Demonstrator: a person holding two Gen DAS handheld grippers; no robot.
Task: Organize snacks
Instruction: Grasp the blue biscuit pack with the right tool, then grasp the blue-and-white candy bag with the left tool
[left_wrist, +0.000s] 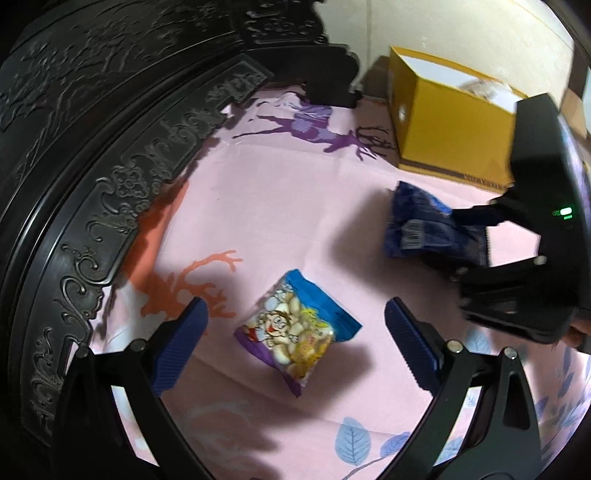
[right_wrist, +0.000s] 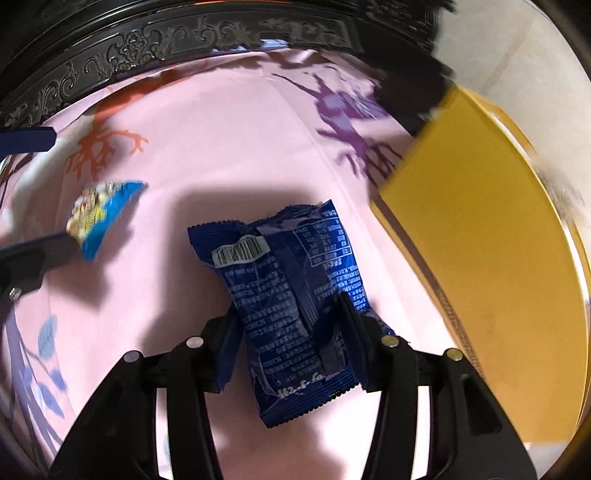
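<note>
Dark blue foil snack packet with a white barcode label and fine white print, back side up, crinkled, clamped at its lower half between the two fingers of the right claw; jaws part-closed and pressing on both sides of it. Packet raised off the pink printed cloth, its shadow thrown on the cloth to the left of the claw.

Up and to the right of that claw, an open mustard-yellow cardboard box with a white inside; something pale and blurred lying in it, seen from the left wrist view, too smeared to name.

Left claw wide open, gripping nothing, blue ribbed pads either side of a small light-blue and purple plastic snack bag with a cartoon child and pale round pieces printed on it. Bag flat on the cloth between and just ahead of the fingers, not touched by them.

Beyond both claws, a black carved wooden rim curving along the cloth's edge. Deer and leaf prints scattered over the cloth.
</note>
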